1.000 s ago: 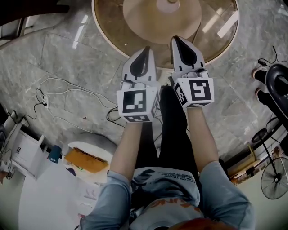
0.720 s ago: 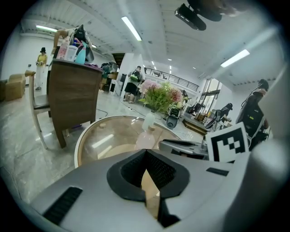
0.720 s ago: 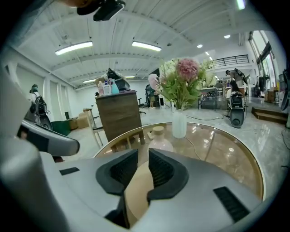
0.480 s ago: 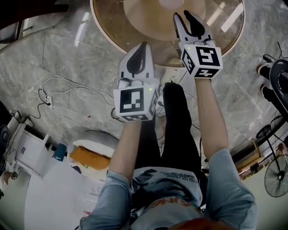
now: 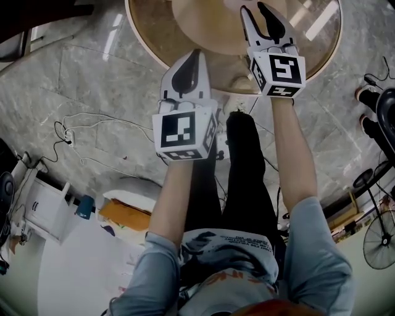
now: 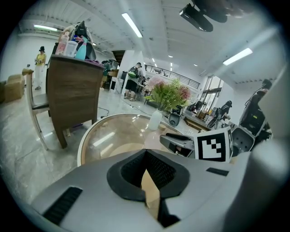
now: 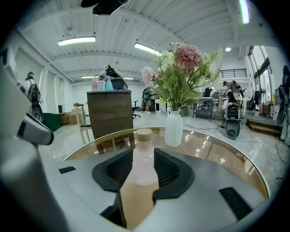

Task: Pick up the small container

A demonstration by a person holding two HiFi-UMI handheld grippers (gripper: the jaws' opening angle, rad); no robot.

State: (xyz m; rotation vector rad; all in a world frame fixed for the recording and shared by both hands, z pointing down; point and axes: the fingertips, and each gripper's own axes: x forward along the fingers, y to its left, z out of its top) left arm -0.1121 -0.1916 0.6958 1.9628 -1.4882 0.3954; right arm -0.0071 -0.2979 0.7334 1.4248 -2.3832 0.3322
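Your right gripper [image 5: 254, 10] has its jaws apart. The small bottle [image 7: 144, 154] with the tan cap stands on the round glass table [image 5: 148, 28], in the gap between them. The head view cuts the bottle off. Your left gripper [image 5: 190, 57] is pinched together on nothing.

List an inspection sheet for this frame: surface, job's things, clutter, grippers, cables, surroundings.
Surface: round glass table, reflective top.
Job's things: small container, a pale bottle with a tan cap, upright, lined up with the right gripper's gap.
Clutter: white vase of flowers, behind and right of the container.
Grippers: right gripper open over the table, clamped on nothing; left gripper shut and empty, at the table's near edge.
Cables: white cables loose on the marble floor, to the person's left.
Surroundings: wooden cabinet beyond the table; fan at the person's right.
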